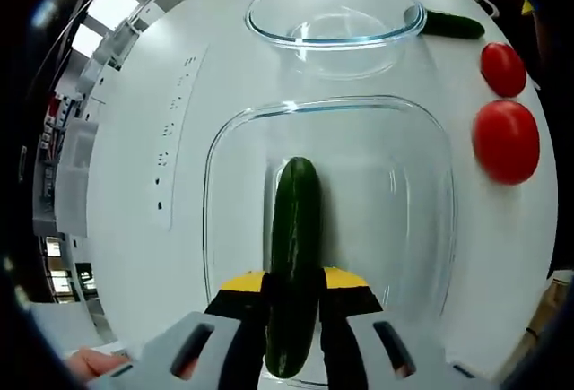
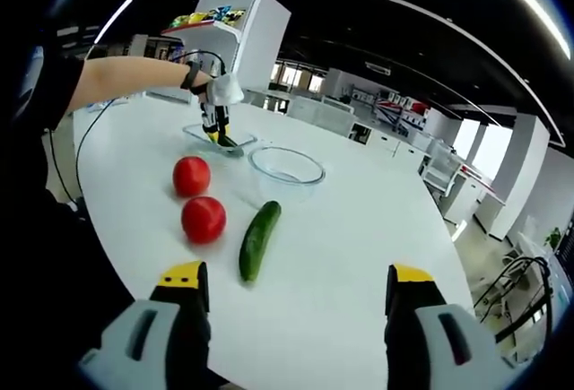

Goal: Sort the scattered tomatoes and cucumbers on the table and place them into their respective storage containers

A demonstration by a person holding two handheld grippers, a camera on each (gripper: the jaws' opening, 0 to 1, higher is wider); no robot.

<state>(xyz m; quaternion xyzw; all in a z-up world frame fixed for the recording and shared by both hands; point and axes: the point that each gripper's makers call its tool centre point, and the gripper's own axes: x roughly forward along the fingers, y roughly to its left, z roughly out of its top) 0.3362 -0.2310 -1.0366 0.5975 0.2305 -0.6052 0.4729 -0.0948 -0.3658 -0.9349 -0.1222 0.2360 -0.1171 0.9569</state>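
Observation:
My left gripper [image 1: 293, 282] is shut on a dark green cucumber [image 1: 296, 220], whose far end points into a rectangular glass dish [image 1: 421, 193]. Beyond the dish stands a round glass bowl [image 1: 269, 27]. Two red tomatoes [image 1: 506, 141] [image 1: 502, 68] and a second cucumber [image 1: 453, 24] lie to the right. In the right gripper view my right gripper [image 2: 296, 282] stands open above the white table, with nothing between its jaws. Ahead of it lie the loose cucumber [image 2: 258, 240] and the tomatoes [image 2: 204, 219] [image 2: 191, 176]. Farther off are the bowl [image 2: 285, 166] and the left gripper [image 2: 215, 125] at the dish [image 2: 235, 146].
The round white table [image 2: 359, 255] drops off close on the left of the right gripper view. A white socket strip [image 1: 175, 130] lies left of the dish. The person's arm [image 2: 126, 76] reaches across from the left. A white shelf unit [image 2: 238, 22] stands behind the table.

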